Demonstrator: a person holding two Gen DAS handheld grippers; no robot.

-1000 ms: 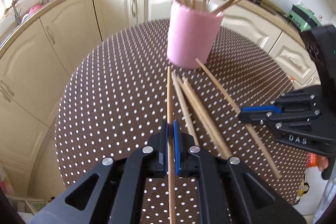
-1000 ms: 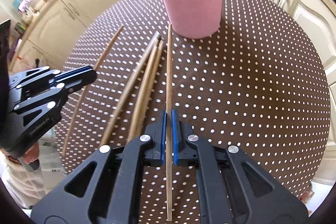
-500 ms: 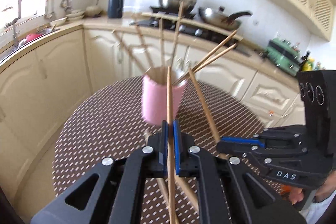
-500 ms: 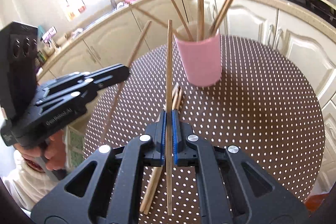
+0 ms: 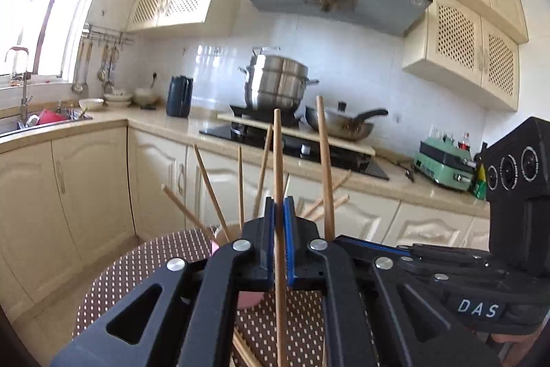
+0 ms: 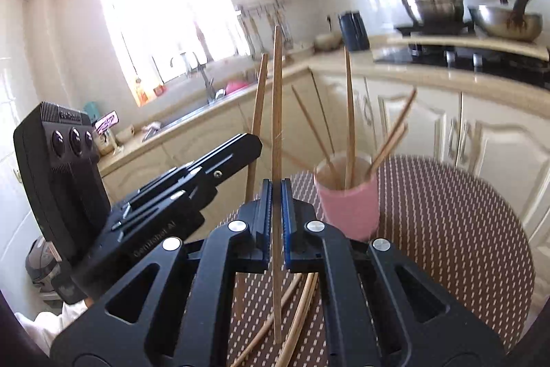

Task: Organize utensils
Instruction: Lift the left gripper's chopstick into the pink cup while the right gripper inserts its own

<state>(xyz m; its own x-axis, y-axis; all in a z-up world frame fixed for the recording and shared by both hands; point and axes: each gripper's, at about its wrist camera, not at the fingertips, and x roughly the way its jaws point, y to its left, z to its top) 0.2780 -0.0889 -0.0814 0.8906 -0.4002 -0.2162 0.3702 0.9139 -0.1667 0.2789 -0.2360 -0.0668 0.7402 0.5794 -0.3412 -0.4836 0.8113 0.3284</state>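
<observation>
Left gripper (image 5: pixel 279 241) is clamped on one chopstick (image 5: pixel 277 160), held upright, and the right gripper (image 6: pixel 276 215) pinches a second chopstick (image 6: pixel 277 98) just the same. The pink cup (image 6: pixel 347 205), bristling with sticks, stands at one o'clock of the right gripper on the dotted table (image 6: pixel 464 229). Loose chopsticks (image 6: pixel 302 305) lie on the table at six o'clock.

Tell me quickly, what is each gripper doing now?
Left gripper: closed on a chopstick.
Right gripper: closed on another chopstick.
</observation>
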